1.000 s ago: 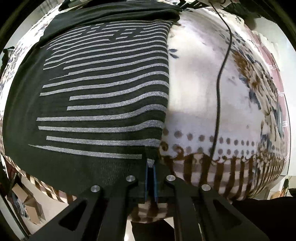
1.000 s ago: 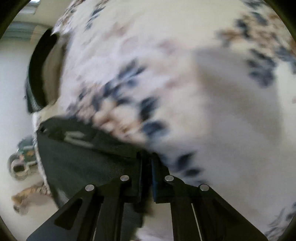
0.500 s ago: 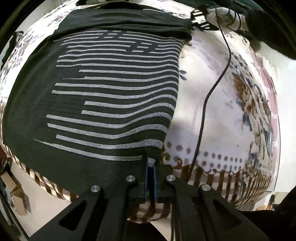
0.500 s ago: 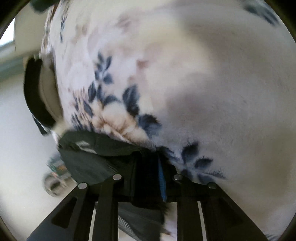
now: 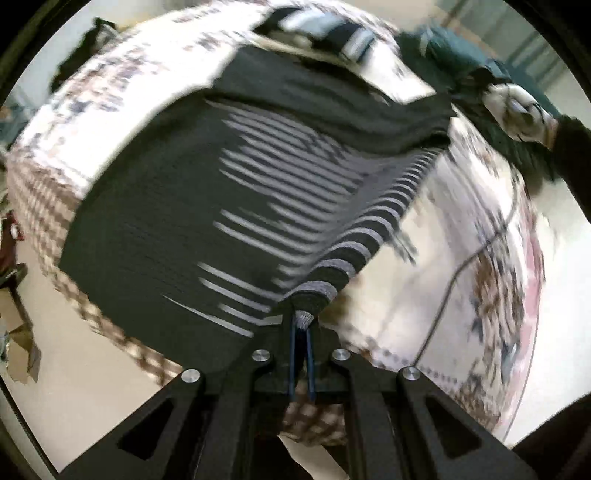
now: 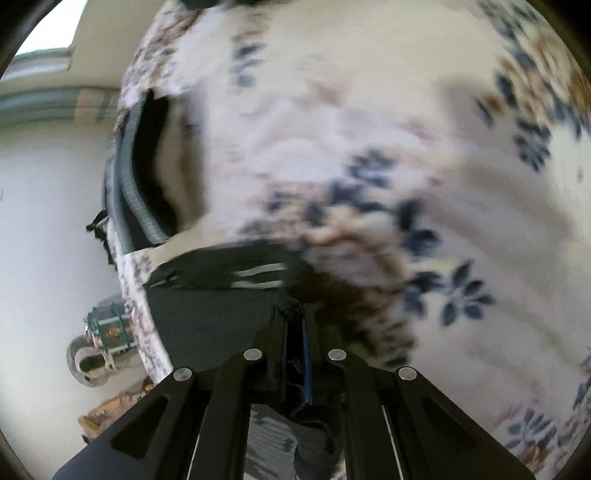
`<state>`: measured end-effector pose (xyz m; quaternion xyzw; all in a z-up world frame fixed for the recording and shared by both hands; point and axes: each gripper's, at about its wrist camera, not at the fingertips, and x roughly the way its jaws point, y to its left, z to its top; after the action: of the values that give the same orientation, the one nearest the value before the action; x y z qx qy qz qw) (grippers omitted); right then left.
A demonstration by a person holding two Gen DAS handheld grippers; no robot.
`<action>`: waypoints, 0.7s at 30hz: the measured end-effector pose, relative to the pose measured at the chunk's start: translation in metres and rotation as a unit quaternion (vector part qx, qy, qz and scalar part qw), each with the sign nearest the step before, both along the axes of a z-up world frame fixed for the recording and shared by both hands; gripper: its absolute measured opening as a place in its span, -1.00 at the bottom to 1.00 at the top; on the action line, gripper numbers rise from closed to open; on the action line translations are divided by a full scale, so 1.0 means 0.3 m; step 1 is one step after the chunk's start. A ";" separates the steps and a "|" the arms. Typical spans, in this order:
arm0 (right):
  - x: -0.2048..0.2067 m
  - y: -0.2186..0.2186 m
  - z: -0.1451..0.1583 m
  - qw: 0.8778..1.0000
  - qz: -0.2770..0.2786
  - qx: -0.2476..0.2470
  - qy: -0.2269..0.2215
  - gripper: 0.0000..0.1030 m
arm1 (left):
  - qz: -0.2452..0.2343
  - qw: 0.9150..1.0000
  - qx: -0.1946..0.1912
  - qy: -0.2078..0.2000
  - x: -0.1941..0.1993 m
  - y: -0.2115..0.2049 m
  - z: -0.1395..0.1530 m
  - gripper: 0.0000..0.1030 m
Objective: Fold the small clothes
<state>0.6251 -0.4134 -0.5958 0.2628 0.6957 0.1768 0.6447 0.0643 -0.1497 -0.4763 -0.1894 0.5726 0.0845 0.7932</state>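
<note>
one dark knitted garment with grey stripes [image 5: 207,221] lies on the floral blanket-covered bed [image 5: 461,258], its right edge lifted. the left tongs [image 5: 302,325] are pinching its striped corner. the right tongs [image 6: 295,317] are pinching dark cloth of the garment [image 6: 207,310]. one black cable [image 5: 454,273] crosses the blanket.

A bed [image 5: 443,295] carries everything, covered by a white blanket [image 6: 369,110] printed with blue and brown flowers and a brown checked border along its near edge. A dark sweater with grey stripes [image 5: 229,206] lies spread over the near left part of the bed, reaching the near edge, its right side lifted off the blanket. At the far edge lies another striped garment [image 5: 332,29], blurred. A thin black cable [image 5: 454,280] runs across the blanket toward the right edge.
</note>
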 end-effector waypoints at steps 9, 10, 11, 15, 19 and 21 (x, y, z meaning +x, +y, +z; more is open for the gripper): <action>0.023 0.514 0.331 0.996 0.043 -0.036 -0.068 -0.88 | 0.068 0.997 -0.041 -0.023 -0.053 0.441 -0.008 -0.96; 0.022 0.599 0.347 0.995 0.045 -0.045 -0.073 -0.88 | 0.073 0.996 -0.046 -0.023 -0.059 0.475 -0.018 -0.96; 0.022 0.661 0.360 0.995 0.044 -0.051 -0.074 -0.88 | 0.080 0.995 -0.056 -0.022 -0.065 0.522 -0.037 -0.96; 0.040 0.990 0.345 0.991 0.061 -0.090 -0.075 -0.88 | 0.101 0.991 -0.088 -0.020 -0.084 0.709 -0.098 -0.96; 0.050 1.291 0.278 0.982 0.094 -0.136 -0.087 -0.88 | 0.118 0.987 -0.110 -0.021 -0.105 0.869 -0.157 -0.96; 0.051 1.417 0.225 0.978 0.109 -0.156 -0.091 -0.88 | 0.126 0.985 -0.119 -0.018 -0.120 0.928 -0.194 -0.96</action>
<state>0.6404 0.0117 -0.5283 0.0647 0.6779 0.1586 0.7149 0.0283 0.1286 -0.5345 -0.3547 0.5361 0.1114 0.7579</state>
